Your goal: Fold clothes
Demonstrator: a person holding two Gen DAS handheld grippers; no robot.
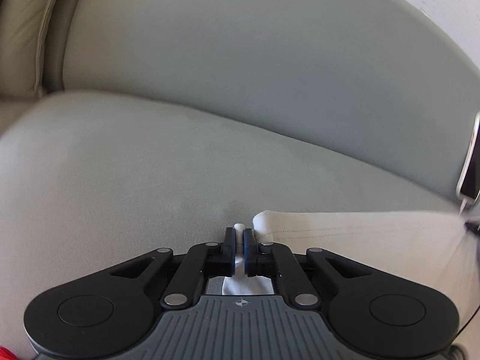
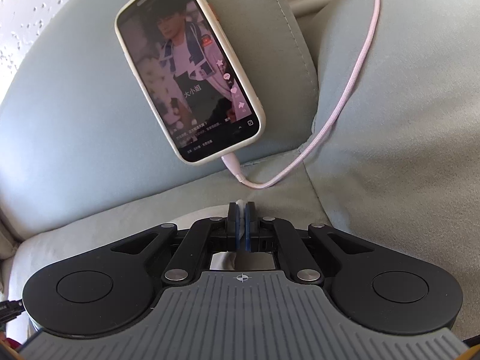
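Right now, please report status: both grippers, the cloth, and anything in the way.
Left gripper shut on white cloth. Right gripper shut on same cloth. Phone and pink cable on sofa ahead of right gripper.

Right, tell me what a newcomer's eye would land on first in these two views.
First the phone, screen lit with a video, leaning on the sofa's back cushion with a pink cable plugged into its bottom end. Next, each gripper is shut on white cloth: the left gripper pinches a fold of the pale garment stretching off to the right, the right gripper another bit.
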